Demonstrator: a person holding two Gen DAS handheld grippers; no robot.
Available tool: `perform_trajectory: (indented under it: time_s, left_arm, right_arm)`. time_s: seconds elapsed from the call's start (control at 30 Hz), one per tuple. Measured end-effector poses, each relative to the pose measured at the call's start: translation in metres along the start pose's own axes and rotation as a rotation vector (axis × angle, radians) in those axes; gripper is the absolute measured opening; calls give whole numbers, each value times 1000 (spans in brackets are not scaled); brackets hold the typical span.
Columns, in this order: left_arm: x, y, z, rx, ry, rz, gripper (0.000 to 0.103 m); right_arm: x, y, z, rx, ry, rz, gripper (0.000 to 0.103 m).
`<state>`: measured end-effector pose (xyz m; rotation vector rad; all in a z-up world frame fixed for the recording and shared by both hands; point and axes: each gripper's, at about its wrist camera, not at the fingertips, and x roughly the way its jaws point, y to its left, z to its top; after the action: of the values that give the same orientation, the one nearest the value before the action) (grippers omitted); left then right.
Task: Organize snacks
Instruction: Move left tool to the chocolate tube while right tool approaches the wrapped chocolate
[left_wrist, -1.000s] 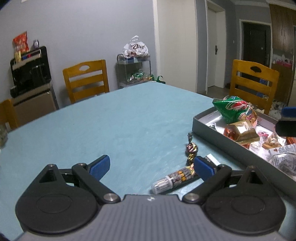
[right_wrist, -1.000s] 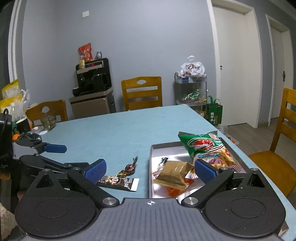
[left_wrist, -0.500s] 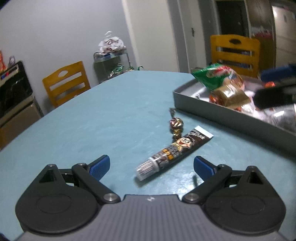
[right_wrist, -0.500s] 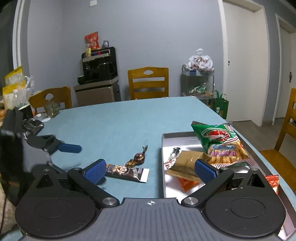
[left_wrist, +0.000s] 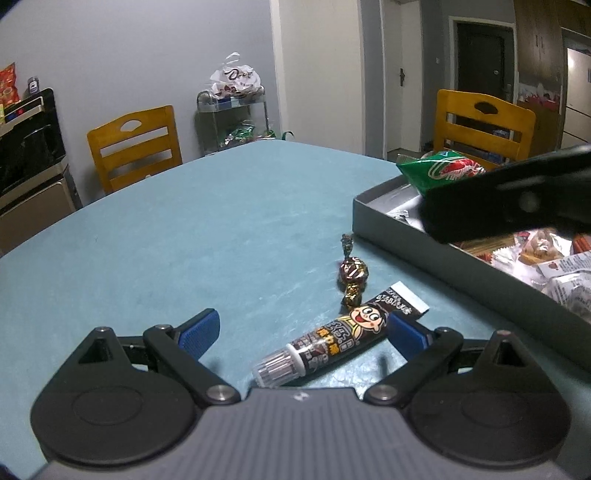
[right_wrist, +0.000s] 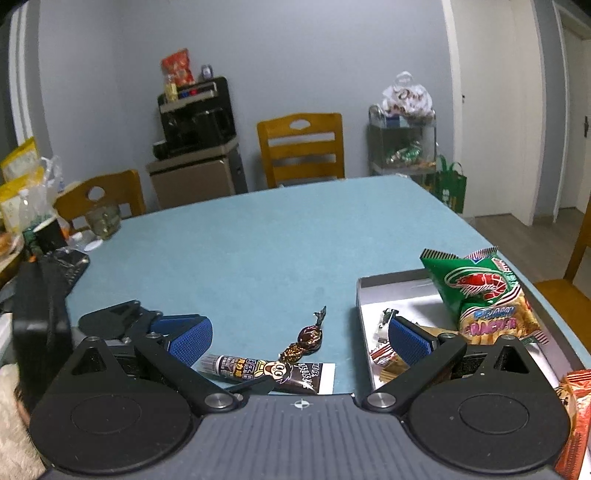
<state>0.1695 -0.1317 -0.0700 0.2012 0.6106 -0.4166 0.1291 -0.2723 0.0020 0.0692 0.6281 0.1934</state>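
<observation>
A brown snack tube with a cartoon face (left_wrist: 340, 339) lies on the teal table between the open fingers of my left gripper (left_wrist: 303, 332). It also shows in the right wrist view (right_wrist: 269, 371). A wrapped brown candy (left_wrist: 352, 275) lies just beyond the tube and shows again in the right wrist view (right_wrist: 308, 338). A grey tray (left_wrist: 424, 243) to the right holds a green prawn cracker bag (right_wrist: 480, 295) and several small snacks. My right gripper (right_wrist: 299, 338) is open and empty, low over the tray's left edge (right_wrist: 360, 332).
Wooden chairs (right_wrist: 301, 147) stand around the table. A black appliance on a cabinet (right_wrist: 195, 122) and a wire rack with bags (right_wrist: 402, 144) stand at the back wall. Cups and bags (right_wrist: 33, 214) crowd the table's far left.
My left gripper has moved forward and lower, so the snack tube now lies between its fingers. My right gripper has shifted left, and its arm now crosses the left wrist view.
</observation>
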Motion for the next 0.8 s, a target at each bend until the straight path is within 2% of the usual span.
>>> perform_trajectory:
  time_s: [0.27, 0.8]
  left_arm:
    - [-3, 6, -7, -53, -18, -20, 98]
    - [-9, 24, -12, -121, -50, -14, 98]
  right_arm:
    - [22, 9, 4, 18, 51, -42, 103]
    - [66, 31, 17, 118, 147, -31, 102]
